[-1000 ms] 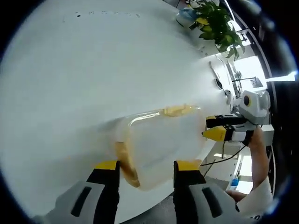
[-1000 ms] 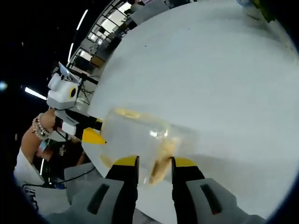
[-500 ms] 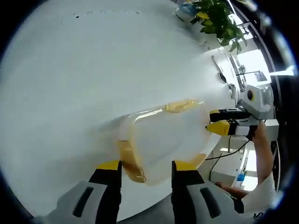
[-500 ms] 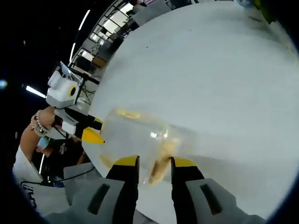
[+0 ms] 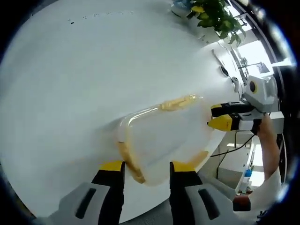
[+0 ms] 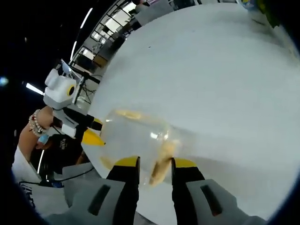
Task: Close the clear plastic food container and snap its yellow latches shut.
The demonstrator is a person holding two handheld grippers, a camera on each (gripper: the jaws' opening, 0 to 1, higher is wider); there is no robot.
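Container (image 5: 164, 140): on white surface (image 5: 70, 93), near its edge. Left claw (image 5: 143, 166) and right claw (image 6: 149, 163), jaws apart, straddle opposite end latches (image 6: 161, 161), likely to press them shut.

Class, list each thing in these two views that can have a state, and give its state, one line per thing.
clear plastic food container: lying on the white table, lid on
yellow latch: between the right hand-held gripper jaws
left hand-held gripper: jaws apart, straddling a container corner
potted plant: upright
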